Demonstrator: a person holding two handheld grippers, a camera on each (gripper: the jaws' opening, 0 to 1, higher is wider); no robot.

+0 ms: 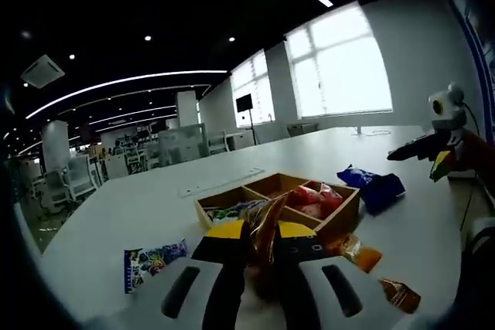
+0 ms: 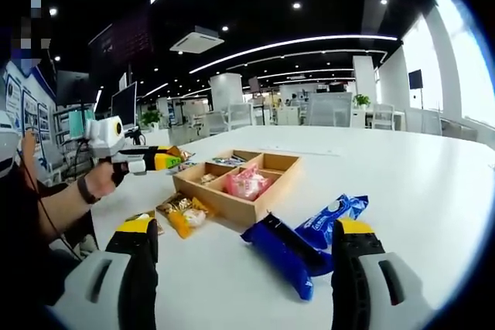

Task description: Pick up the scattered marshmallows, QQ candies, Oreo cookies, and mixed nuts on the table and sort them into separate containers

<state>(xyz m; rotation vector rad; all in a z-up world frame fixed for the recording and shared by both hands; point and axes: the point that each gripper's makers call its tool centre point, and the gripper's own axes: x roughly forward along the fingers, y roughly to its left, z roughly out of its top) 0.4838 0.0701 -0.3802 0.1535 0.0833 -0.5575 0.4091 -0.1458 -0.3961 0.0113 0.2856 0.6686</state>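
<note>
Already several packets sit inside the wooden divided box [image 2: 236, 183]: pink-red sweets packets [image 2: 247, 183] in one compartment near the middle of the right gripper view, and a pale, printed packet [image 1: 228, 211] in another, seen at the centre of the left gripper view. Around the box much is left. Two blue Oreo packets [image 2: 309, 241] lie on the bench [image 2: 433, 191] just in front of the box, low and right of centre in the right gripper view. Orange nut packets [image 2: 182, 214] lie at the box's lower-left corner in that view, close to its wall. A white-and-blue printed packet [image 1: 153, 262] lies apart at the lower left of the left gripper view, and one more brown-orange packet [image 1: 398, 294] sits at its lower right.

The left gripper [image 1: 261, 249] is closed on an orange-brown crinkled packet [image 1: 267, 229], held up between its jaws, with the box just beyond it in the picture. The right gripper [image 2: 244, 268] stands wide open and holds nothing, its jaws framing the blue packets.

By my reading the sorting is partly done: two or three compartments have contents, while roughly five packets are out on the bench, plus the one held. The held packet likely goes into the box next.
</note>
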